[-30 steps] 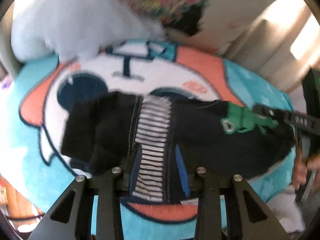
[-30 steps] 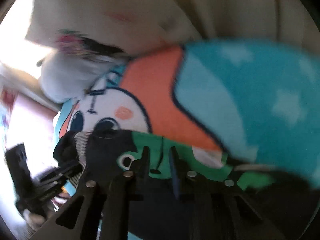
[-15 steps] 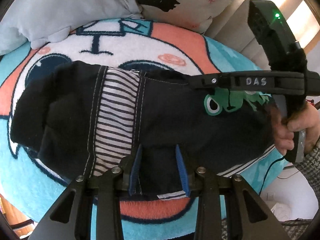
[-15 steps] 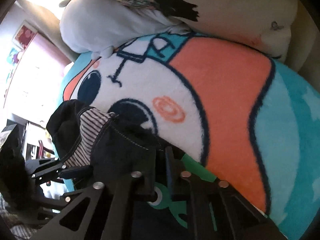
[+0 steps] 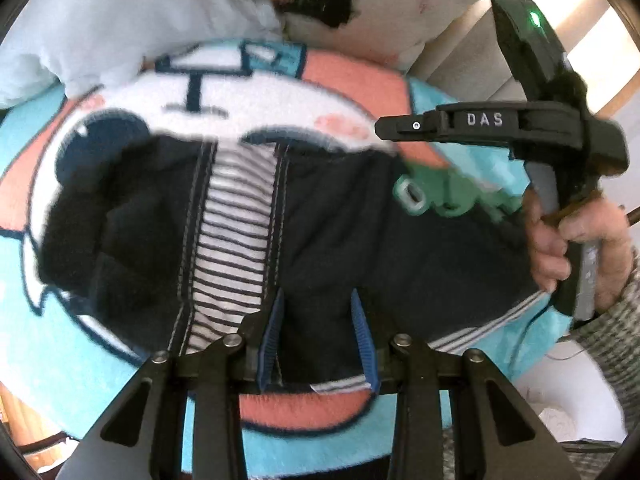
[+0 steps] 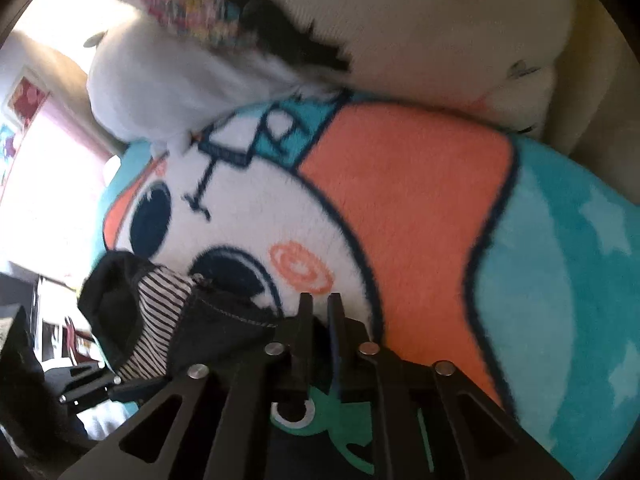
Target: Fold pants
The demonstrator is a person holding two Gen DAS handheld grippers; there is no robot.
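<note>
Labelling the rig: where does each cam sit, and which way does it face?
Left wrist: on the left claw, looking along its open fingers over the black pants on the cartoon blanket; right claw and hand at right.
Right wrist: on the right claw, fingers nearly closed, facing blanket and pillows.
Shared: pants, frog patch, blanket.

the left gripper point(image 5: 316, 336) sits at the bottom centre of its own view, its two blue-lined fingers point(image 5: 270, 336) spread apart. the right gripper point(image 5: 384, 125) reaches in from the upper right of that view, held by the right hand point(image 5: 568, 240) at the right edge. in its own view the right gripper point(image 6: 318, 312) shows its fingers nearly together at lower centre.
</note>
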